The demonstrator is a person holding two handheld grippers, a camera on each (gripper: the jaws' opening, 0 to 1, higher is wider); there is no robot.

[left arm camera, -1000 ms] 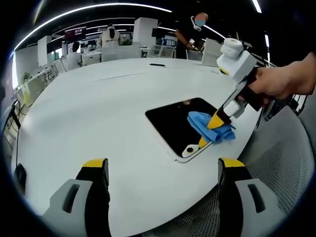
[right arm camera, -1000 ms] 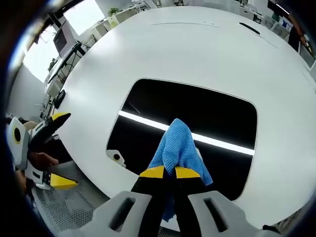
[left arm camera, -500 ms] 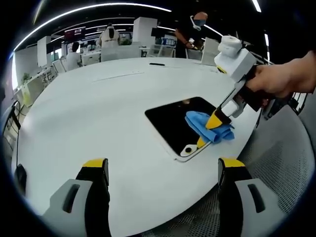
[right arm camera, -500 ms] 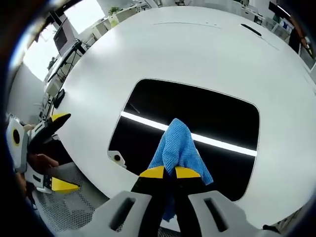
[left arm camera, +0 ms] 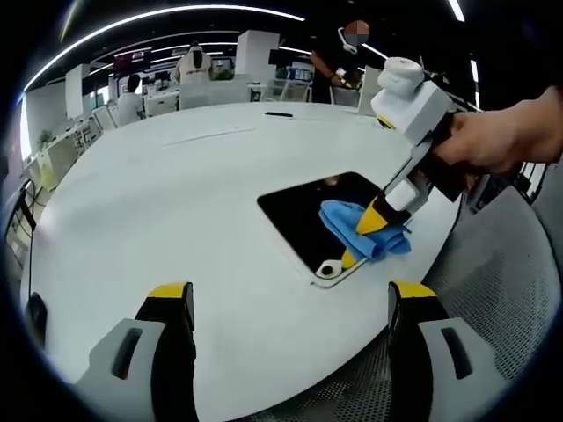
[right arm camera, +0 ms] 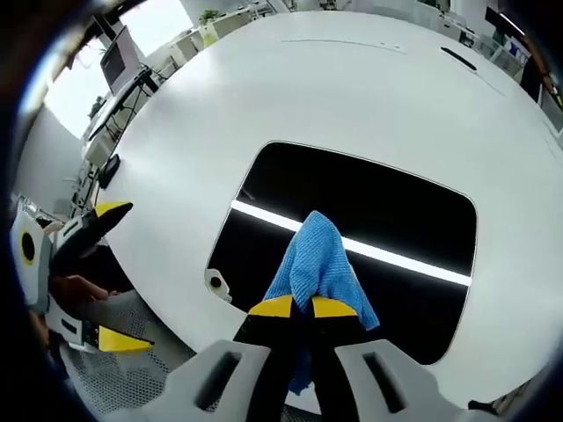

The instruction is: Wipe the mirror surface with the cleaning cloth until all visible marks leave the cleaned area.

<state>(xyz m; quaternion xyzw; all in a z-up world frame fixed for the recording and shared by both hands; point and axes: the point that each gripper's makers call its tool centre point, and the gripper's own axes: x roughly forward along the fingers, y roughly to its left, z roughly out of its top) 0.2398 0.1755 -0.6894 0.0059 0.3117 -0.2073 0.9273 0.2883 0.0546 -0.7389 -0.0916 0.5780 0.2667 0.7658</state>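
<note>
In the left gripper view we see our left tongs (left arm camera: 295, 308) spread wide and holding nothing, hovering over the near edge of the round white table (left arm camera: 176, 193). The dark mirror (left arm camera: 308, 211) lies flat close to the table's right edge, one rounded corner nearly at the rim. The right tongs (left arm camera: 362, 237) come in from the right in a hand (left arm camera: 497, 145), pinching the blue cleaning cloth (left arm camera: 356, 224) against the mirror's right half. Broad bare tabletop stretches left of and beyond the mirror; little room remains between it and the rim. In the right gripper view the right tongs (right arm camera: 295, 308) are clamped tight on the cloth (right arm camera: 317, 259), which rests on the mirror (right arm camera: 352, 220) near its nearer long edge, across a bright reflected light strip. The left tongs (right arm camera: 106, 272) sit open off the table's left edge.
</note>
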